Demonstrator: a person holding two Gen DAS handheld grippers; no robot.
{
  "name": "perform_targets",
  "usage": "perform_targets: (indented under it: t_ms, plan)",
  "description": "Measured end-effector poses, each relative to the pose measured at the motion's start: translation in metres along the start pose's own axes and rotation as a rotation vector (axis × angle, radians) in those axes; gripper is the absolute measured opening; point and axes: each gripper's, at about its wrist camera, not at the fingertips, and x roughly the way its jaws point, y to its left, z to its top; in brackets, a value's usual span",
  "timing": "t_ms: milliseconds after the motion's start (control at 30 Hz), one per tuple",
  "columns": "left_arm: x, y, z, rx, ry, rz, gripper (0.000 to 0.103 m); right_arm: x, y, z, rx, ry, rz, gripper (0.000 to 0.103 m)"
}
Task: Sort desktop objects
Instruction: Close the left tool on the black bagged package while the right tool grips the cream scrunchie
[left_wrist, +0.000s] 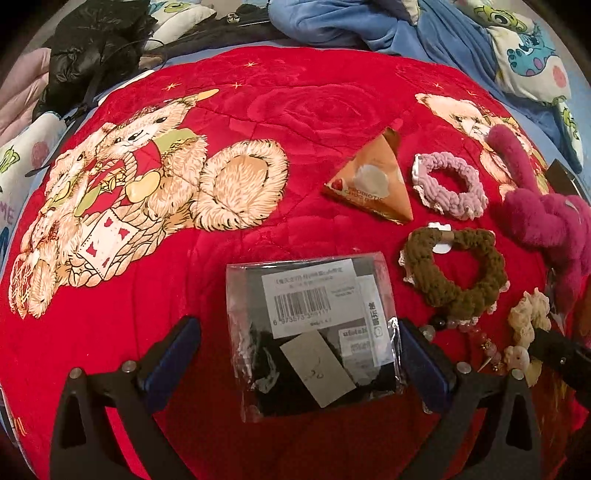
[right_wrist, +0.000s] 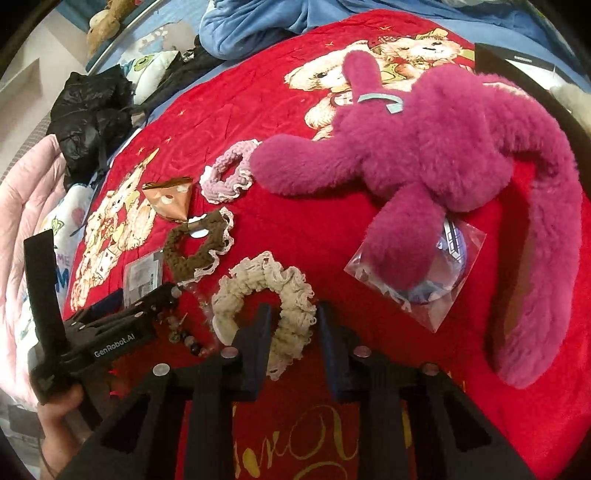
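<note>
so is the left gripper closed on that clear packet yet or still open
Open. In the left wrist view the left gripper has its fingers spread on either side of the clear packet, with red blanket showing beside one finger.

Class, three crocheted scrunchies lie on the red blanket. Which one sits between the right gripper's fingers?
The cream scrunchie. The right gripper straddles its band, while the brown scrunchie and the lilac scrunchie lie farther off, untouched.
</note>
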Motion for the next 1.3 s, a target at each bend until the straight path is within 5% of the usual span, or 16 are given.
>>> perform_targets:
  t_ms: [300,467,567,1300]
  plan:
    - [-0.006,0.002,-0.007,-0.008,-0.022,-0.015,0.099,0.002,-0.003,0.0,0.019,-0.007,0.016,0.018]
    - [-0.019,0.005,-0.014,-0.027,-0.042,-0.033,0.07,-0.001,-0.003,-0.002,0.003,-0.008,0.031,0.014]
    - [-0.027,0.002,-0.016,-0.019,-0.044,-0.036,0.062,-0.003,0.001,-0.005,-0.017,-0.016,0.032,0.013]
    - [-0.088,-0.001,-0.028,-0.029,-0.097,-0.086,0.062,-0.028,0.018,-0.012,-0.07,-0.056,0.05,0.013]
